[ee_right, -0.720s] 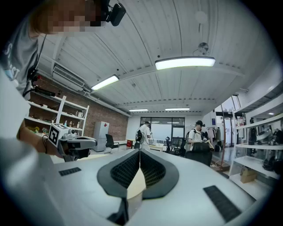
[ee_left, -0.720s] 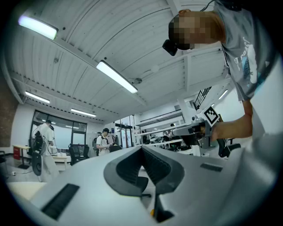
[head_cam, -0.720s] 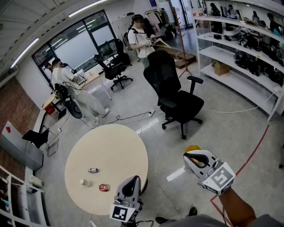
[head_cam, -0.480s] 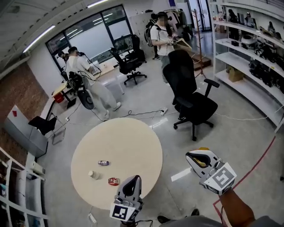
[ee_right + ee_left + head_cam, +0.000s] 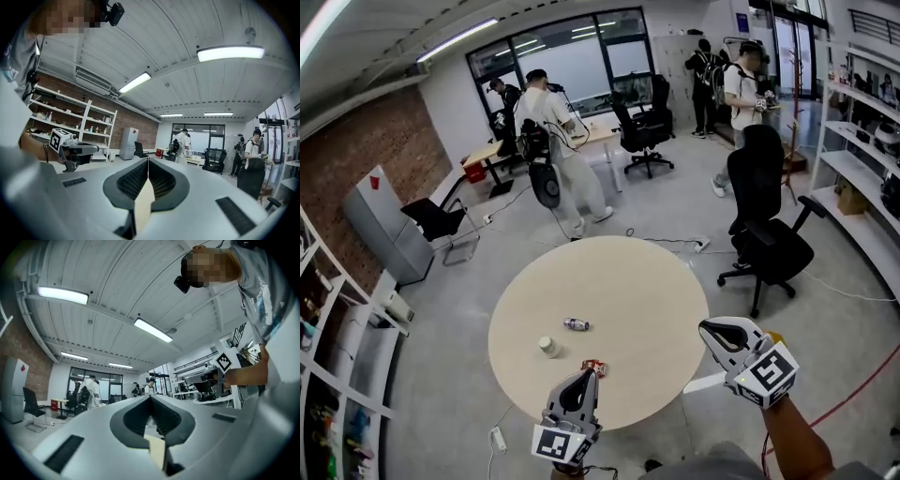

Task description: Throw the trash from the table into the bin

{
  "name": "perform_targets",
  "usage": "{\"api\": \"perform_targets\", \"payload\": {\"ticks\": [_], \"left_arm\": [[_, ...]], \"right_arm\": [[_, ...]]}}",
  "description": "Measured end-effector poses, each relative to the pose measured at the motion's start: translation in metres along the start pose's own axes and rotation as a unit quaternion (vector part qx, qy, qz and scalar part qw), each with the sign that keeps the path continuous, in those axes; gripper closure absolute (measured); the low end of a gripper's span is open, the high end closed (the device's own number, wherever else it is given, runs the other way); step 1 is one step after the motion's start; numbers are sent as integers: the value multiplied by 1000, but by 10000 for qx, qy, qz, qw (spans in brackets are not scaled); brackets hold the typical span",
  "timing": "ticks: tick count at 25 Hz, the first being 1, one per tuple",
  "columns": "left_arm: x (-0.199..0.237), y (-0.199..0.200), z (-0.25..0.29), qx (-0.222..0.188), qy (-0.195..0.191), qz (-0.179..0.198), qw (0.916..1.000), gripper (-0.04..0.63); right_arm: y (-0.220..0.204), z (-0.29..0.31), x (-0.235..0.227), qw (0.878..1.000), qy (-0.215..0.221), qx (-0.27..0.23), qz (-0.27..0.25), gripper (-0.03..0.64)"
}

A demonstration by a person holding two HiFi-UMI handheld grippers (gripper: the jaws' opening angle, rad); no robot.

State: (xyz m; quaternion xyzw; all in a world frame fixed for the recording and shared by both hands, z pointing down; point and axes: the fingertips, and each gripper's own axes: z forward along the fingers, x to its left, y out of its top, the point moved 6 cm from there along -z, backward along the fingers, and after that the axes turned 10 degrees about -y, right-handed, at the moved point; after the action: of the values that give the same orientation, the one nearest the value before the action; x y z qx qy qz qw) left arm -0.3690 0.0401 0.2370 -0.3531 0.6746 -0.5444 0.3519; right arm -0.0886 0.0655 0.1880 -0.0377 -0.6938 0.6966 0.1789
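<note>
On the round beige table [image 5: 628, 281] lie three bits of trash near its front left: a small bottle [image 5: 576, 324], a white cup [image 5: 547, 346] and a red crumpled wrapper [image 5: 594, 367]. My left gripper [image 5: 589, 374] hovers at the table's near edge, its tip just beside the red wrapper, jaws shut and empty. To the right of the table, over the floor, my right gripper [image 5: 705, 328] is also shut with nothing in it. Both gripper views look level across the room, with pads meeting at the tips [image 5: 150, 397] [image 5: 148, 159]. No bin is clearly in view.
A black office chair [image 5: 773, 234] stands right of the table. A yellow object [image 5: 773, 336] peeks from behind my right gripper. Shelving [image 5: 872, 141] lines the right wall, a grey cabinet [image 5: 389, 234] the left. People stand at desks behind; cables cross the floor.
The head view has swung left, so the table now sits mid-frame and larger. Both grippers keep their places in the picture, and the left tip now lies next to the red wrapper.
</note>
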Motion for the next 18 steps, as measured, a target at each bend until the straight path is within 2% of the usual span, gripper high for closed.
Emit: {"api": "perform_targets", "payload": {"ticks": [10, 18], "left_arm": [[70, -10, -89, 194, 1112, -90, 9936, 561], [142, -55, -107, 550, 1669, -270, 9841, 561]], "right_arm": [[10, 112, 85, 9930, 1156, 159, -163, 609], [-33, 246, 126, 9786, 2016, 416, -63, 609]]}}
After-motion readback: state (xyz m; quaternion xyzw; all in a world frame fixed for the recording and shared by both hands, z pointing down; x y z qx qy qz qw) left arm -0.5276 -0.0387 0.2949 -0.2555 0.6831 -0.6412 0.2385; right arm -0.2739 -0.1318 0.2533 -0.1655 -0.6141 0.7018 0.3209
